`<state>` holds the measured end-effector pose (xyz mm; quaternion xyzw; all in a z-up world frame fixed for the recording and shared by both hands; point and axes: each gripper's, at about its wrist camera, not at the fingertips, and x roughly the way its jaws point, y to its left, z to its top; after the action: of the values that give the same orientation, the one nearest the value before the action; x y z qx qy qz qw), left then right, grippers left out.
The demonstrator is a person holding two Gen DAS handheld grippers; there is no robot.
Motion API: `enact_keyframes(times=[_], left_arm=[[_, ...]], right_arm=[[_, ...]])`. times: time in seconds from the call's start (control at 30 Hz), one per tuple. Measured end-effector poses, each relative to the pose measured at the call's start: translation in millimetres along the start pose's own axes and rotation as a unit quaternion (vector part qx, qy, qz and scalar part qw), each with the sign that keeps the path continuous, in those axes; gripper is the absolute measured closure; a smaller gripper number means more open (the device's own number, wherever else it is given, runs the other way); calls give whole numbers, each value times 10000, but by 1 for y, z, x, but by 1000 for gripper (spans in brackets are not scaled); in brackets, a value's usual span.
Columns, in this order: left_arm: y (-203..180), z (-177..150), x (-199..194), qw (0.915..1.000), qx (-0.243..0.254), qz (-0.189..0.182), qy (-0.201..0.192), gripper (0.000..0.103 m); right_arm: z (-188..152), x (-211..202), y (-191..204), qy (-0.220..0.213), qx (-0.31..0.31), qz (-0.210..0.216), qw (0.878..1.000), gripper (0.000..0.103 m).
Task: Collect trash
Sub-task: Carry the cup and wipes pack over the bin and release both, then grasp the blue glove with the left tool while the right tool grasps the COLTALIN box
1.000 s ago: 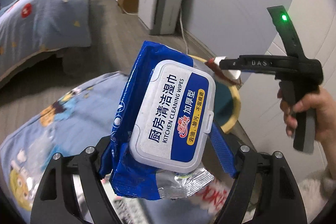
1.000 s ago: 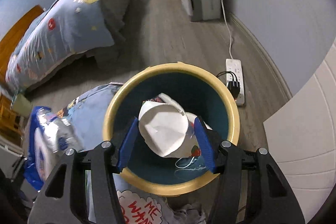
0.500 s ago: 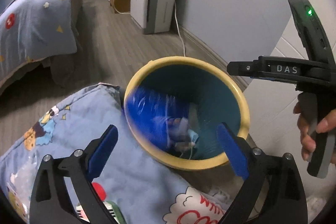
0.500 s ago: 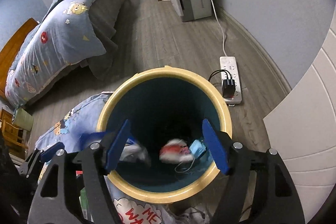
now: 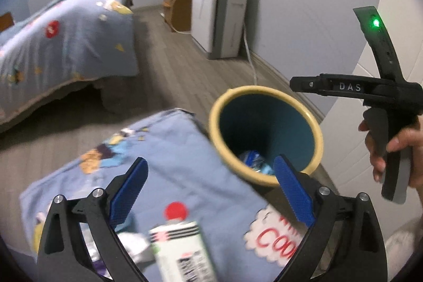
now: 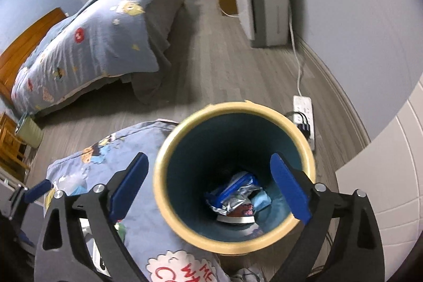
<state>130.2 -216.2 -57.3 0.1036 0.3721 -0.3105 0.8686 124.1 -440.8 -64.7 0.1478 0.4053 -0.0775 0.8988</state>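
Blue and silver wrappers already lie at the bottom of the bin (image 6: 235,176). The left gripper (image 5: 211,189) and right gripper (image 6: 208,186) both gape wide, holding nothing. A carton (image 5: 182,250) and crumpled bits, too blurred to name, remain on the quilt (image 5: 171,149).

We see the wipes pack (image 6: 232,192) in the bin (image 6: 304,142); the quilt (image 6: 148,223) lies at its nine o'clock, the power strip (image 6: 304,110) at two.
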Motion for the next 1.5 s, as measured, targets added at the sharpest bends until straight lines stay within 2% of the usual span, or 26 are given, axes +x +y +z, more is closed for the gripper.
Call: enact_keyframes(times=[0.17, 0.37, 0.6, 0.77, 0.87, 1.03, 1.17, 1.33, 1.5], left_arm=[[23, -14, -39, 9995, -11, 278, -119, 7], [54, -35, -84, 9970, -321, 651, -275, 5], [89, -68, -126, 9869, -903, 1196, -591, 5], [103, -86, -144, 9799, -861, 1619, -785, 5], [114, -99, -151, 9749, -726, 1975, -729, 5], [136, -116, -162, 9709, -1024, 2060, -665, 5], [145, -129, -166, 9698, -934, 2173, -588, 5], [158, -145, -160, 9734, -747, 2128, -403, 5], [170, -149, -145, 9715, -1035, 2127, -174, 5]], right_arm=[[-1, -12, 34, -114, -303, 104, 9994, 8], [-7, -28, 78, -340, -711, 138, 9968, 5], [-26, -54, 131, -772, -1251, 330, 9886, 5], [-45, -65, 154, -1013, -1349, 623, 9837, 5], [-61, -52, 168, -578, -1330, 809, 9861, 5], [-87, -40, 183, 2, -1160, 962, 9886, 5], [-104, -33, 190, -49, -1426, 697, 9873, 5], [-118, -18, 187, 35, -1511, 489, 9873, 5], [-126, 4, 179, 478, -1062, 404, 9924, 5]])
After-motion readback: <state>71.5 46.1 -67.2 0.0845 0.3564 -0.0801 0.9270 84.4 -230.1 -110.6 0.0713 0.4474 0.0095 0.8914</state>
